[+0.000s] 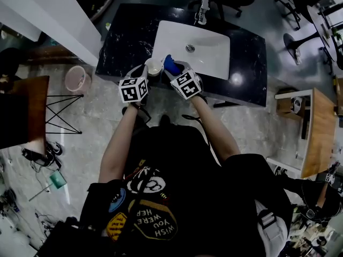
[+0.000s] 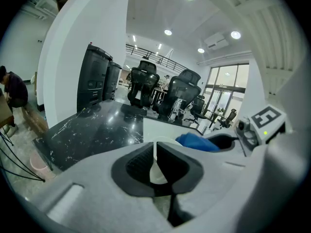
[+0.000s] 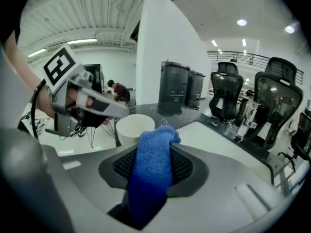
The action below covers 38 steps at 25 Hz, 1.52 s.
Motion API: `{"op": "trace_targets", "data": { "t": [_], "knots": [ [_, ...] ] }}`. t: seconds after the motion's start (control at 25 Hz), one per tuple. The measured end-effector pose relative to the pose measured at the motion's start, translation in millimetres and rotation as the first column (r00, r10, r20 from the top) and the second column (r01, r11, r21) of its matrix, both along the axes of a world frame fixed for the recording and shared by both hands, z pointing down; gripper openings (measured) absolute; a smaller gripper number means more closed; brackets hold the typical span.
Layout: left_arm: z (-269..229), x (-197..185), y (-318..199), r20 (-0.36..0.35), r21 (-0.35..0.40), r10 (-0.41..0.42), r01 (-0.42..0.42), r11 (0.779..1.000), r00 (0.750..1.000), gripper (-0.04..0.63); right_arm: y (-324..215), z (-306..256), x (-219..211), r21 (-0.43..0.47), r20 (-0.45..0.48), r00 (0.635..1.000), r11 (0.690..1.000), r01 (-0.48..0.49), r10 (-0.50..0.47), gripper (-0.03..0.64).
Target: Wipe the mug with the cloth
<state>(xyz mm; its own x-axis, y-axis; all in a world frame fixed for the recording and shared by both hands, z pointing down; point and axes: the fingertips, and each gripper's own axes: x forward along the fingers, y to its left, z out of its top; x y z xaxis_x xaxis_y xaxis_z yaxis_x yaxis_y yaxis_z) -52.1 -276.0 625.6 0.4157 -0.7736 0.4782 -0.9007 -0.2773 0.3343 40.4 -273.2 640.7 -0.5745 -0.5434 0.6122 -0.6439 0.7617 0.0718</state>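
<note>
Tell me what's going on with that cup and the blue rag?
A person stands at a black counter with a white sink, holding a tool in each hand. The left tongs pinch the wall of a white mug. The right tongs grip a blue cloth, held up close beside the mug. Whether the cloth touches it, I can't tell.

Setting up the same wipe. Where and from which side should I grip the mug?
Pinch the mug by its thin rim wall, from the left, as the left gripper does: the open top admits a jaw, leaving the other side free for the cloth.
</note>
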Motion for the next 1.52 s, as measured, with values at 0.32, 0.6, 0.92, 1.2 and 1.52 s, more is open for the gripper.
{"op": "trace_targets", "data": {
  "t": [0.32,0.6,0.92,1.2,1.52],
  "knots": [
    [-2.6,0.5,-0.4,-0.007,0.012,-0.009,0.009,1.000,1.000,0.023,57.7,16.0,-8.3,-0.023,-0.068,0.985,0.987,0.160,-0.161,0.147],
    [-1.0,-3.3,8.0,-0.004,0.020,-0.033,0.033,0.999,0.999,0.023,18.9,54.3,14.7,-0.076,-0.162,0.987,0.997,-0.033,0.020,0.162],
    [-10.5,-11.6,39.5,-0.044,0.045,-0.069,0.071,0.996,0.997,0.023,48.5,-6.0,29.8,-0.092,0.247,0.961,0.990,-0.105,0.125,0.350],
    [-33.1,3.7,86.7,-0.024,0.125,-0.041,0.044,0.991,0.999,0.019,75.9,-49.9,64.2,0.033,0.377,0.893,0.960,-0.278,0.246,0.002],
    [-62.1,17.9,133.3,0.023,0.192,0.114,-0.116,0.975,0.993,0.006,130.7,-70.1,29.9,0.060,0.385,0.890,0.956,-0.288,0.245,0.002]
  ]
}}
